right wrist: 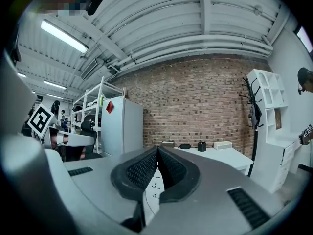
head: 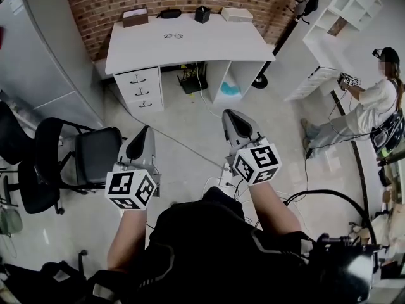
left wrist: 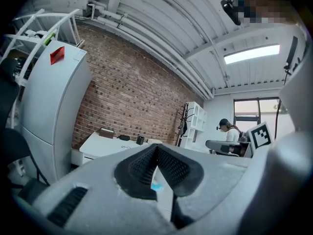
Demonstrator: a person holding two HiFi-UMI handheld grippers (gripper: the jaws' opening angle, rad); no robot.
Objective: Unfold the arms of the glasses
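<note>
Approach is the step in hand. The glasses lie near the middle of the white worktop that stands against the brick wall, well apart from both tools and untouched. From here they are too small to tell whether their arms are folded. The left tool and the right tool are held out level over the floor, side by side and pointing towards the worktop. Each has its jaws pressed together with nothing between them.

As I judge it, the next move calls for walking up to the worktop's front edge and opening the jaws. One tool would then steady the frame while the other takes an arm by its tip and swings it outward.

The floor straight ahead looks open. Black chairs and a tall grey fridge stand to the left. A white shelf unit is at the right, with another person busy beside it, well off the line. A black cable loops on the floor on that side.

On the worktop, a brown box, a dark case, a black cup and a white box sit along the back edge, behind the glasses. The front strip is bare, so the tools have room to come in low from the front.
</note>
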